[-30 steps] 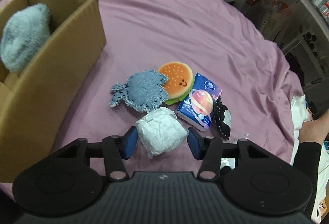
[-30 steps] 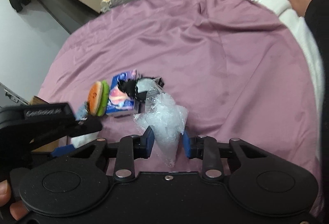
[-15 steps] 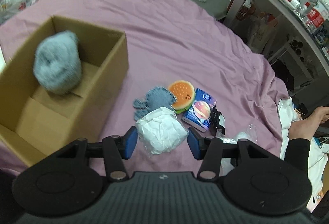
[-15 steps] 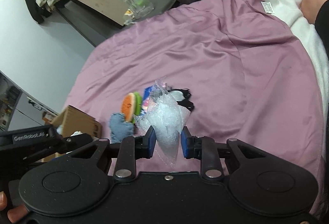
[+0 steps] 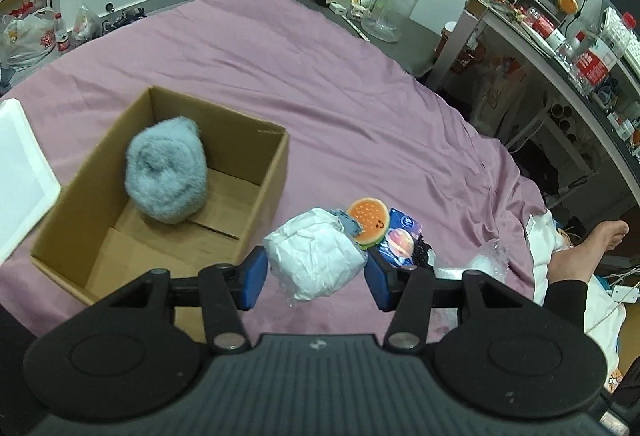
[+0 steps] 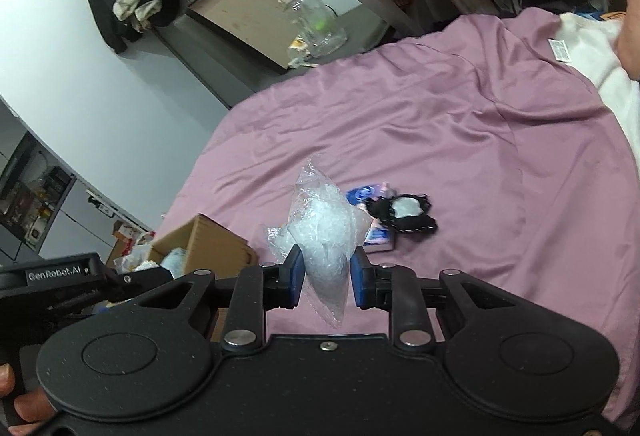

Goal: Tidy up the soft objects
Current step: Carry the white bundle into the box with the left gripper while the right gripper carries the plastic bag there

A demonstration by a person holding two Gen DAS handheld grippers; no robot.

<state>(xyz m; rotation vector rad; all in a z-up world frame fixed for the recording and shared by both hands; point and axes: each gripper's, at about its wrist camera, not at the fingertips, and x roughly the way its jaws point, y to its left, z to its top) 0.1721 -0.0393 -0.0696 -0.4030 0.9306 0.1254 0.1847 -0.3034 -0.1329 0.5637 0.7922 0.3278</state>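
Bedsheet of mauve satin carries an open brown cardboard box at left, with a fluffy grey-blue plush ball inside against its far wall. Right of the box, the left gripper is clamped on a crumpled white paper wad, lifted above the sheet. The right gripper pinches a clear crinkled plastic bag, held aloft near a burger-shaped sponge.
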